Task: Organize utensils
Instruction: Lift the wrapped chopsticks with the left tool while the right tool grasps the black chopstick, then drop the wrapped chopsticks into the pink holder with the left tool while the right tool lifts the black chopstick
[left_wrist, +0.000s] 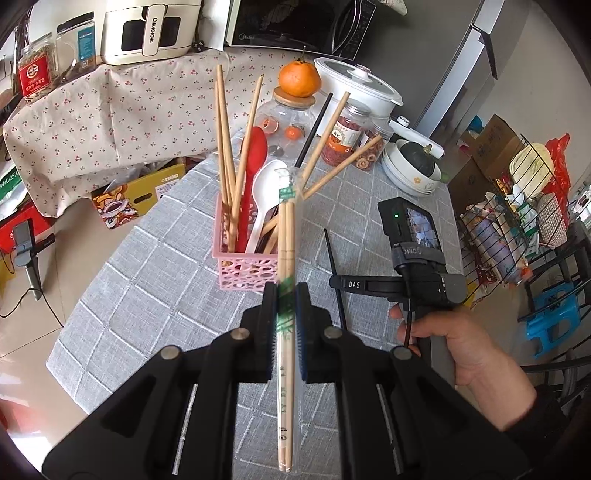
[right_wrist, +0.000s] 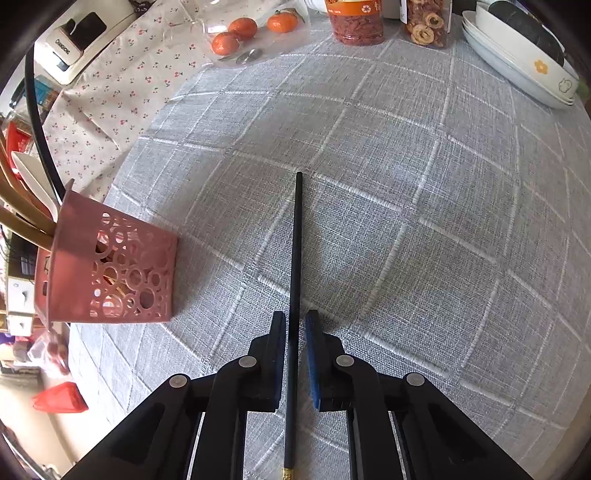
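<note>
Left gripper (left_wrist: 286, 295): closed tight on the wrapped chopsticks (left_wrist: 286, 258), which point forward over the pink basket (left_wrist: 245, 267) just ahead.
Right gripper (right_wrist: 295, 325): jaws a little open, the black chopstick (right_wrist: 295, 258) between them, lying on the grey tablecloth (right_wrist: 406, 221); grip not clear.
Basket from right gripper: ahead, left.

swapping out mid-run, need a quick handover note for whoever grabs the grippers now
Left gripper: jaws shut on wrapped chopsticks, held just in front of the pink basket.
Right gripper: jaws open, straddling the black chopstick lying on the grey tablecloth; not gripped.
Done: wooden chopsticks, red spoon and white spoon stand in the basket.
Left: drop in the wrapped pair, then grasp and add the black chopstick.
</note>
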